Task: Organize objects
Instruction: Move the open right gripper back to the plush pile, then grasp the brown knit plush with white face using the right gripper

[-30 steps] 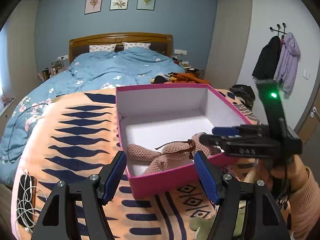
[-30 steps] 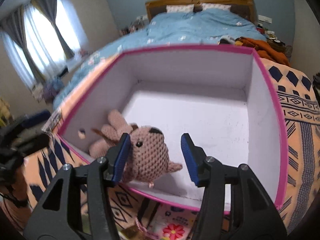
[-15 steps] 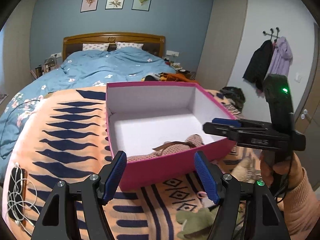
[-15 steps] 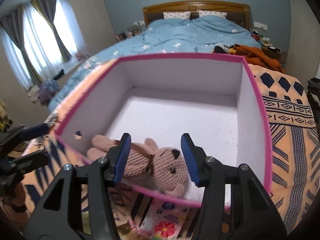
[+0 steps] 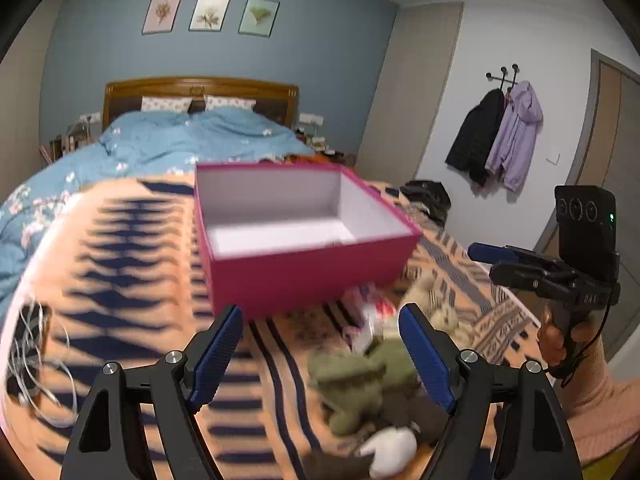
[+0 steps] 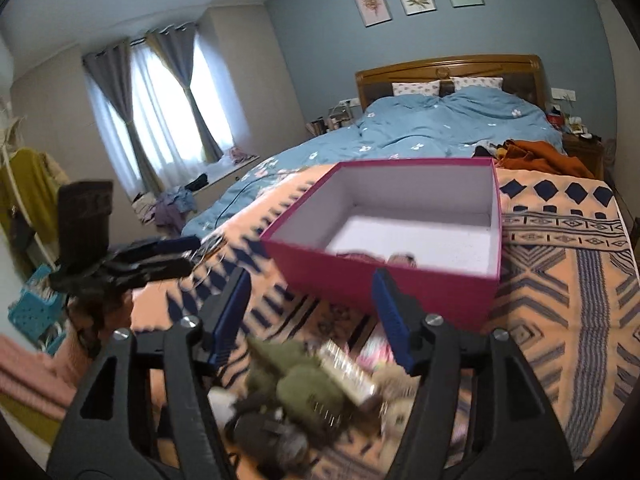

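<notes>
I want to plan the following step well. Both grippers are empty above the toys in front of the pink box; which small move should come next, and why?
Probably lower the right gripper onto the green plush toy. Its jaws are opening with nothing between them, and that toy lies just below, outside the pink box, where only a knitted pink toy shows.

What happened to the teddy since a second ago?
The right tool let the teddy go in the box and pulled back; its jaws are opening, empty. The left tool backed off too, opening. The box stayed put.
</notes>
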A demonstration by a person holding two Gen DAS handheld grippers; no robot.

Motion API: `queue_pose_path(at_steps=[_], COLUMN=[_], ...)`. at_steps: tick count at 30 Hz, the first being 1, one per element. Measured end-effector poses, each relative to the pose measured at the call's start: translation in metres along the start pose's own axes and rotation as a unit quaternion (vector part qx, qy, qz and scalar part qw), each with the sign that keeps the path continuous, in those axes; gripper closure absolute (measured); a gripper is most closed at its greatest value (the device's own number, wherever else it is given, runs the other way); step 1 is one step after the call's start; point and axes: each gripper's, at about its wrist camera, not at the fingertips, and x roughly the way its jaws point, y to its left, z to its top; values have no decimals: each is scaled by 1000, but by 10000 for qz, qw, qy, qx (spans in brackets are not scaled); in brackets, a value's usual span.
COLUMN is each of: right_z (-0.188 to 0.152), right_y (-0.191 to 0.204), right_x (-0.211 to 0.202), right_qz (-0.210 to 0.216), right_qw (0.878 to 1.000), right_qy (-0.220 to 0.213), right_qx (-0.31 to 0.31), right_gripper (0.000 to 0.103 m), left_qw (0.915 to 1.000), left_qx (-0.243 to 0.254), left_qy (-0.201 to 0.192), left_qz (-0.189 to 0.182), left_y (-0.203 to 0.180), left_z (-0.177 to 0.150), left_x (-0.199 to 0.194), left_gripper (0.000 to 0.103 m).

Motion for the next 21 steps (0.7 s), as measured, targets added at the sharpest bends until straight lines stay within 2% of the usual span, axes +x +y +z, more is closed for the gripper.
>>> queue_pose_path(at_steps=[4,11,16,19,21], right_z=[-37,-94,-110,-117,-121], right_y=[8,12,20,19,16], right_x=[5,34,44,50,54], right_qz=[-156,104,207,167,252], right_qw=[9989,9916,9897,9895,9892], right_qy=[451,1264,1393,1394,1367], right_qx=[-30,263,259,347,468], right_gripper=[34,34,34,28,28], left_qw=[9991,9965,9952,9947,9943], left_qx=[-177,-424,-608,-593,-594], left_qy=[360,695,737,810,861], left_qz=[-135,-182,-231,-203,-221], left_y=[1,-4,-3,-4,-4], left_z=[-27,-68,-79,-83,-85], left_x=[9,17,13,15,18], left_gripper=[21,21,21,21,21])
